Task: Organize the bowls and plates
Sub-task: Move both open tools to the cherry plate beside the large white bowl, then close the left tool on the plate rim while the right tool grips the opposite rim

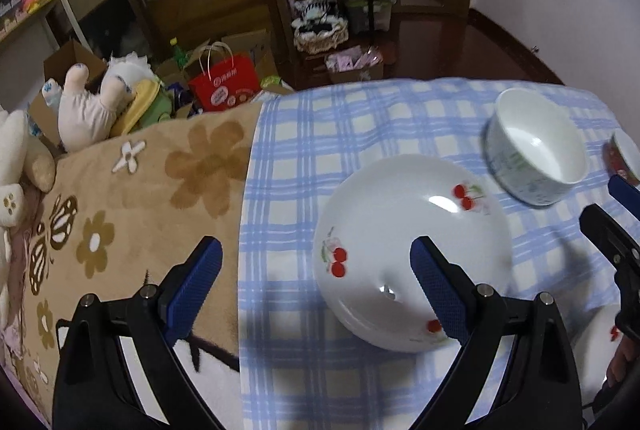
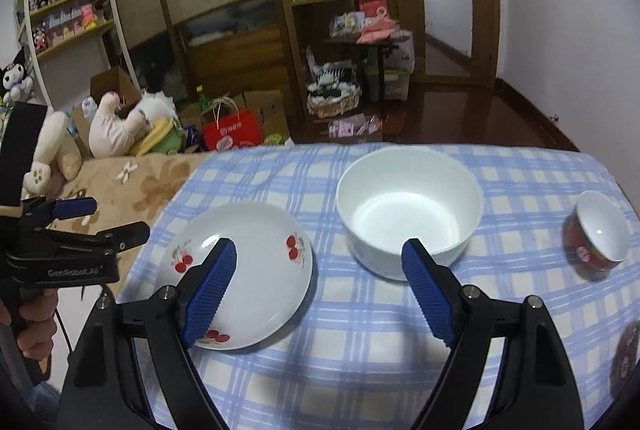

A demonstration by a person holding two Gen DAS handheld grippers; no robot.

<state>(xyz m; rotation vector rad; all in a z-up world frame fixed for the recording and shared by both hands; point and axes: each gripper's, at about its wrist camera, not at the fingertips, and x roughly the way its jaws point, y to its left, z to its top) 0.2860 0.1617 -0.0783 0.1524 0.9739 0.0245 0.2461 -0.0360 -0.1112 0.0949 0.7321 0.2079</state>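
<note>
A blue-and-white checked cloth (image 2: pixel 360 370) is lying over the desk, with a tan flowered blanket (image 1: pixel 120 197) running off to its left. On the cloth a white plate with cherry prints (image 2: pixel 256 270) is sitting at the near left. Just to its right and a little farther off, a deep white bowl (image 2: pixel 408 213) is standing upright, apart from the plate. Well off to the right, a small red-sided bowl (image 2: pixel 598 242) is resting near the cloth's edge.

The right tool (image 2: pixel 320 294) is hanging above the cloth with its blue pads (image 2: pixel 430 294) standing wide, gripping nothing; the left pad is overlapping the plate's near rim in the view, and I cannot tell whether it is touching. The left tool (image 1: pixel 316 282) is likewise gaping wide and holding nothing, poised over the cloth's left edge with the plate under its right pad. From the right wrist view, a person's hand (image 2: pixel 36 334) is gripping the left tool's handle at the far left. Plush toys (image 2: pixel 116 125) and a red paper bag (image 2: pixel 232 133) are crowding the floor beyond the desk.
</note>
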